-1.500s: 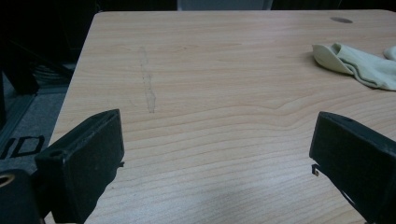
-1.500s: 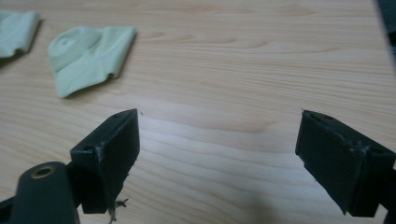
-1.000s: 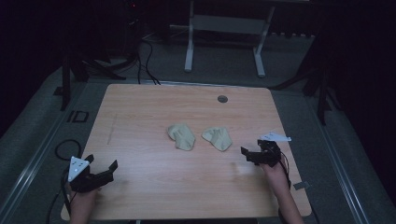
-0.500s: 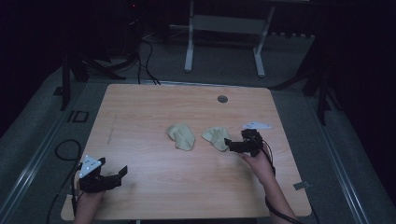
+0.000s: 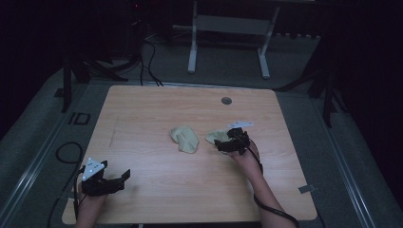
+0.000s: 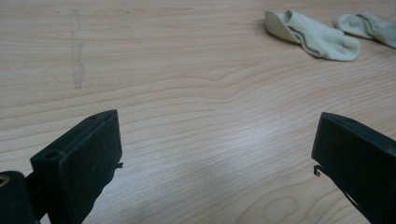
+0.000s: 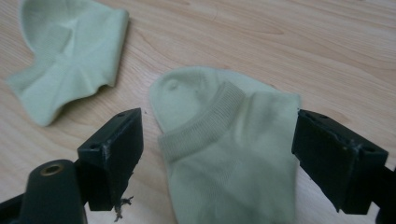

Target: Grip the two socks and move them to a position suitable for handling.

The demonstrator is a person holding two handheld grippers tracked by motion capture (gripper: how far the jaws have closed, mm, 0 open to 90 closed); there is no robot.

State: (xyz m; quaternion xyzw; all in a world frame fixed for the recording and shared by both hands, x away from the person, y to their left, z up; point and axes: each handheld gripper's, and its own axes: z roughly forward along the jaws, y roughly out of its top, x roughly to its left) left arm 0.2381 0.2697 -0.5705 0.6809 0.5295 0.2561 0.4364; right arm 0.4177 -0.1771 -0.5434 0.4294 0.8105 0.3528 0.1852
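Gripper point(image 5: 229, 144) over wooden table point(image 5: 157, 114).

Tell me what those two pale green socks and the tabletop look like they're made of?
Sock between the right hand-held gripper's open jaws: soft knit fabric, likely cotton blend; ribbed cuff and fine weave show. Other sock: same matte knit, creased. Table: wood or wood-look laminate; printed-looking grain with a slight sheen, so I can't tell which.

Right gripper point(image 7: 217, 154): sock point(image 7: 229, 154) between spread jaws. Left gripper point(image 6: 215, 158): bare table point(image 6: 187, 107) ahead, second sock point(image 6: 310, 35) far off.
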